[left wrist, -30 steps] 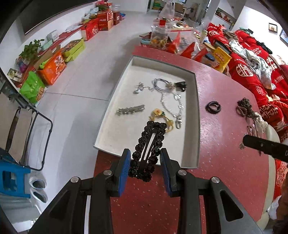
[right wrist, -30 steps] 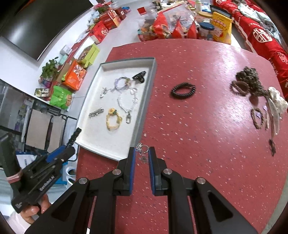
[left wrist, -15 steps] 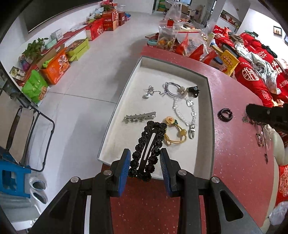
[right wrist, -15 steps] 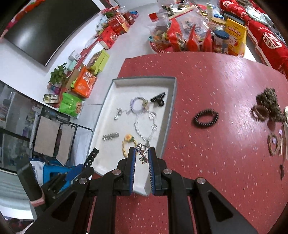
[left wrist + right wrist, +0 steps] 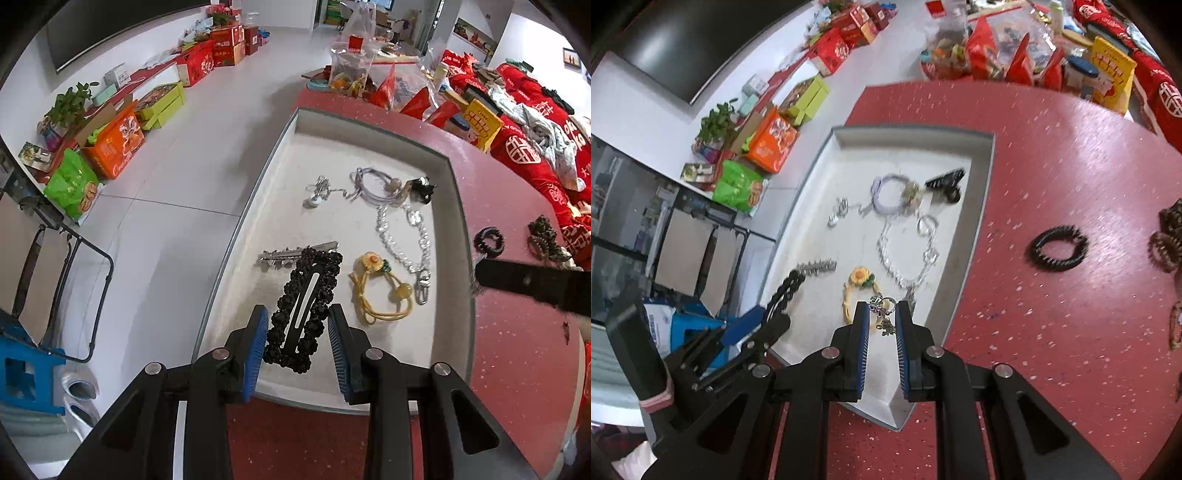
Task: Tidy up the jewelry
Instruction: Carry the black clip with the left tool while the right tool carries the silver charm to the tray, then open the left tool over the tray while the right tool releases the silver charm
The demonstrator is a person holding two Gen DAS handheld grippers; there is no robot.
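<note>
A white tray [image 5: 369, 147] on the red table holds a silver clip [image 5: 295, 253], a yellow flower band [image 5: 382, 291], a clear bead chain [image 5: 406, 236], a purple band [image 5: 373, 184] and a black claw clip [image 5: 421, 186]. My left gripper [image 5: 297, 332] is shut on a black beaded hair clip [image 5: 304, 306] above the tray's near end. My right gripper [image 5: 881, 325] is shut on a small charm with rings [image 5: 882, 314] above the tray's near right part [image 5: 975, 206]. The left gripper and its clip [image 5: 785, 291] show at the left of the right wrist view.
On the red table [image 5: 1071, 332] to the right of the tray lie a black coil band [image 5: 1056, 249] and brown bands [image 5: 1165, 251]. Snack bags and jars [image 5: 1015, 55] crowd the far edge. The floor [image 5: 166, 184] lies left of the tray.
Both grippers have moved forward over the tray with their pieces still held. The right gripper has come from over the red table to above the tray's near right part.
</note>
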